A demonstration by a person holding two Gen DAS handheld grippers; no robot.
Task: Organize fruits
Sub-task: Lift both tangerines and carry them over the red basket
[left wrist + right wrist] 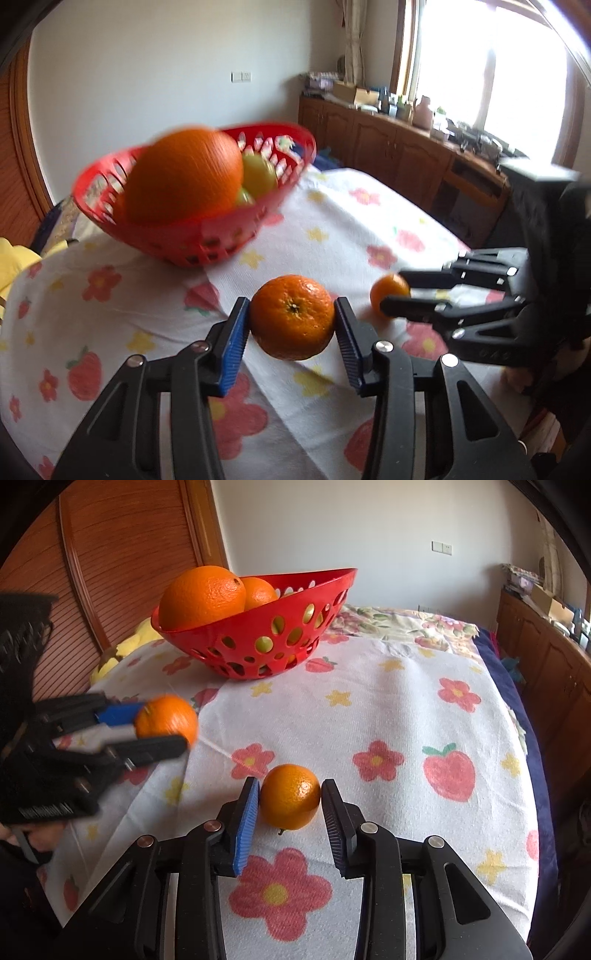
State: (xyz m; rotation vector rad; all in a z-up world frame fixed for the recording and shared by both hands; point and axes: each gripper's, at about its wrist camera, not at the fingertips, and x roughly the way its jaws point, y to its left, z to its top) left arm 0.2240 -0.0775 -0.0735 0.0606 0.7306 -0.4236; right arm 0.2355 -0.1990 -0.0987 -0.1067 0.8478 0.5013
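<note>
My left gripper (291,325) is shut on a tangerine (292,316) and holds it above the flowered cloth; it also shows in the right wrist view (166,727). My right gripper (290,805) has its jaws around a second tangerine (290,802) that rests on the cloth; the left pad touches it, the right pad stands a hair off. This tangerine also shows in the left wrist view (389,293). A red perforated basket (258,642) stands farther back, holding large oranges (202,597) and green fruit (258,173).
The flowered cloth (388,709) covers a bed. A wooden panel (122,561) rises behind the basket. A wooden cabinet (388,147) with clutter runs under the window. A yellow item (118,653) lies left of the basket.
</note>
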